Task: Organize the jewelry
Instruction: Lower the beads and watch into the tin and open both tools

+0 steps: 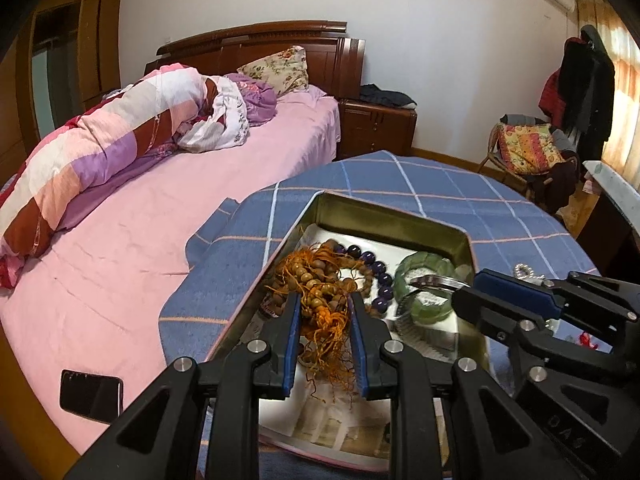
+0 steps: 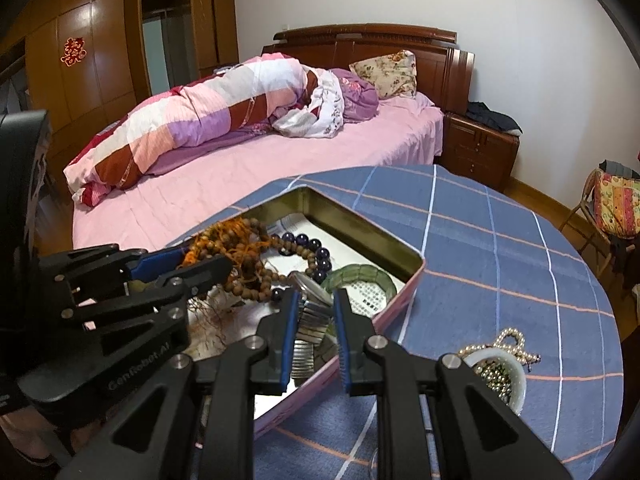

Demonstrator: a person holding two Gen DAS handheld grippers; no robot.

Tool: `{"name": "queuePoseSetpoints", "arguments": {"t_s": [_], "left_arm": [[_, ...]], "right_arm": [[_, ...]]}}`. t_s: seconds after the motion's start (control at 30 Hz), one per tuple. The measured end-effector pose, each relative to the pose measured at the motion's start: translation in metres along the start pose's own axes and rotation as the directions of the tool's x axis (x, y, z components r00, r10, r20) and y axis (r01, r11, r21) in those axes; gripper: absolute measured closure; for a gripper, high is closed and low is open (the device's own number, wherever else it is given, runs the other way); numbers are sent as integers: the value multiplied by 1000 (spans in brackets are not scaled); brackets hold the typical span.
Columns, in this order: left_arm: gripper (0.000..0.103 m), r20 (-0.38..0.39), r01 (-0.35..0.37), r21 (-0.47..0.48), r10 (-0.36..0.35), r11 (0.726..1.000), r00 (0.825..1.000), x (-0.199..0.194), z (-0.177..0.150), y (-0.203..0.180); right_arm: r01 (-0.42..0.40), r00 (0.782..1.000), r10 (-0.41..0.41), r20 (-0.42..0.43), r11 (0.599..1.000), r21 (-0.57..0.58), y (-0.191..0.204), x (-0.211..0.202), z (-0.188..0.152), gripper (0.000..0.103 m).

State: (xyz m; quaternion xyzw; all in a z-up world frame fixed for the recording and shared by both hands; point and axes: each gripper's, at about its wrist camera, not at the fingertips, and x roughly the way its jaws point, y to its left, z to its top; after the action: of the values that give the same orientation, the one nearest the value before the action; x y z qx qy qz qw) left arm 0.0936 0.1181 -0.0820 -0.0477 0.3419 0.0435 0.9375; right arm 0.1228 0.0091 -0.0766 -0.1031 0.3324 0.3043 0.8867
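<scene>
An open metal tin (image 1: 384, 216) (image 2: 360, 224) on a blue checked cloth holds jewelry. My left gripper (image 1: 325, 300) is shut on a tangle of brown wooden beads with orange tassels (image 1: 320, 292) (image 2: 236, 240) inside the tin. My right gripper (image 2: 316, 300) is closed on a silver metal watch (image 2: 308, 320) (image 1: 436, 280) and holds it over the tin's right side. A purple bead bracelet (image 1: 376, 268) (image 2: 316, 248) and a green jade bangle (image 1: 424, 280) (image 2: 360, 274) lie in the tin.
A white bowl (image 2: 500, 364) with pearl and gold bead strings sits on the cloth right of the tin. A black phone (image 1: 91, 396) lies on the pink bed (image 1: 140, 240). A chair with clothes (image 1: 532, 156) stands at the far right.
</scene>
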Motion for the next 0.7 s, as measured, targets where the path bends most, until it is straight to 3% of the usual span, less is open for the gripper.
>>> {"name": "queuePoseSetpoints", "arguments": {"t_s": [0.53, 0.57, 0.7], "left_arm": [[78, -29, -35, -9, 34, 999, 999, 4, -5, 5], [75, -30, -35, -12, 35, 999, 999, 3, -5, 5], [44, 2, -44, -14, 44, 999, 999, -3, -3, 4]], "right_arm": [[-8, 1000, 8, -30, 1000, -11, 3, 5, -9, 82], [-9, 999, 9, -31, 1000, -11, 4, 5, -9, 82], [-13, 1000, 13, -28, 1000, -8, 3, 4, -10, 81]]}}
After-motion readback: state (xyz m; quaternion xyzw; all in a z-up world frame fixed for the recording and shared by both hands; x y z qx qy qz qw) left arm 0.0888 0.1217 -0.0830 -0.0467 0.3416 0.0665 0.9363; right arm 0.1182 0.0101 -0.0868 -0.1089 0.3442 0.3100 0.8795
